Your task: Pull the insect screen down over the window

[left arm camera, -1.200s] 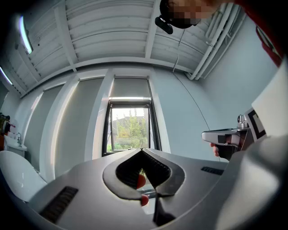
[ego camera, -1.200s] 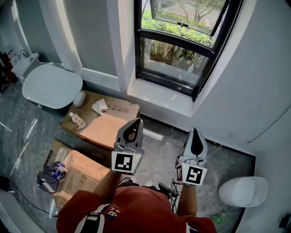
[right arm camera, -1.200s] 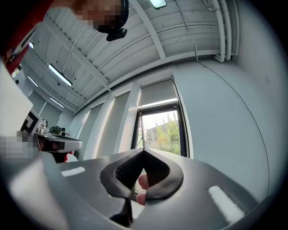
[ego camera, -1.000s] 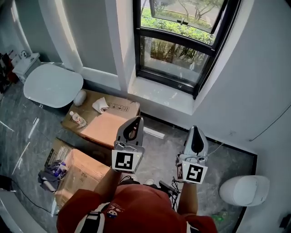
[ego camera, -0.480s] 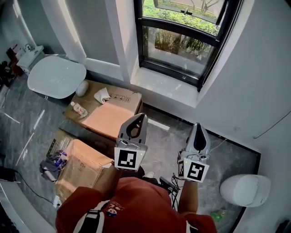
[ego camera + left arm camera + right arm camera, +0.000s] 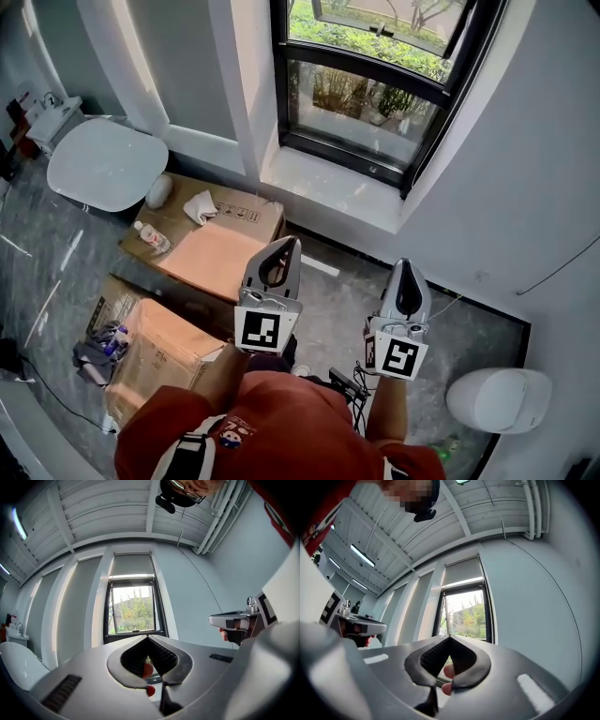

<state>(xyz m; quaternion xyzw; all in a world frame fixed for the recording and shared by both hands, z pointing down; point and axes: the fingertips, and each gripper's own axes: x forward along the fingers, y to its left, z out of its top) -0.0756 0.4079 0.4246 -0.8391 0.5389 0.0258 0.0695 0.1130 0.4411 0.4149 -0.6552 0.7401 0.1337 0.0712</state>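
left gripper [image 6: 289, 246], right gripper [image 6: 405, 266] closed | window [image 6: 370, 94] ahead, apart | screen [image 6: 131, 565] seemingly up

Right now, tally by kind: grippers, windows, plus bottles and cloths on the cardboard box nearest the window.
Grippers: 2 (left gripper, right gripper)
Window: 1
Plastic bottle on the cardboard box: 1
Crumpled white cloth on it: 1
Total: 5

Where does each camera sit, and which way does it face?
Head view: on the person's head, looking steeply down at floor; shows left claw, right claw, shirt.
Left gripper view: on the left claw, facing the window past shut jaws; right claw at right.
Right gripper view: on the right claw, facing the window; left claw at left.
Shared: all show the window.
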